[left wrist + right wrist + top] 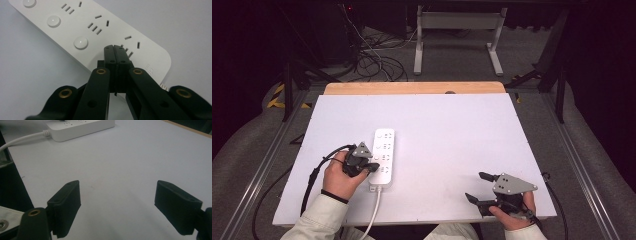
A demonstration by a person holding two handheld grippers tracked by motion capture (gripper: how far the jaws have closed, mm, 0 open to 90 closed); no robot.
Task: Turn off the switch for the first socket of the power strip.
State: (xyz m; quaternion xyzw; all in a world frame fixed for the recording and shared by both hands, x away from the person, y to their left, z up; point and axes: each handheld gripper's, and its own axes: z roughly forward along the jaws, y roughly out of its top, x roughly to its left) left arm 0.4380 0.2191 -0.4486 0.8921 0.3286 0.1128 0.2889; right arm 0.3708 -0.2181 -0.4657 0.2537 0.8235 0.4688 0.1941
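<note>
A white power strip lies on the white table, its cable running off the near edge. My left gripper is shut, its tips over the strip's near end. In the left gripper view the closed jaws hold nothing and the gripper points at the power strip, just past the nearest round button and by the last socket. My right gripper rests open near the front right of the table; in the right gripper view the gripper has bare table between its jaws and the power strip lies far off.
The white table top has a wooden strip along its far edge. Beyond it stand a white frame and tangled cables on the floor. A black cable trails from the left gripper.
</note>
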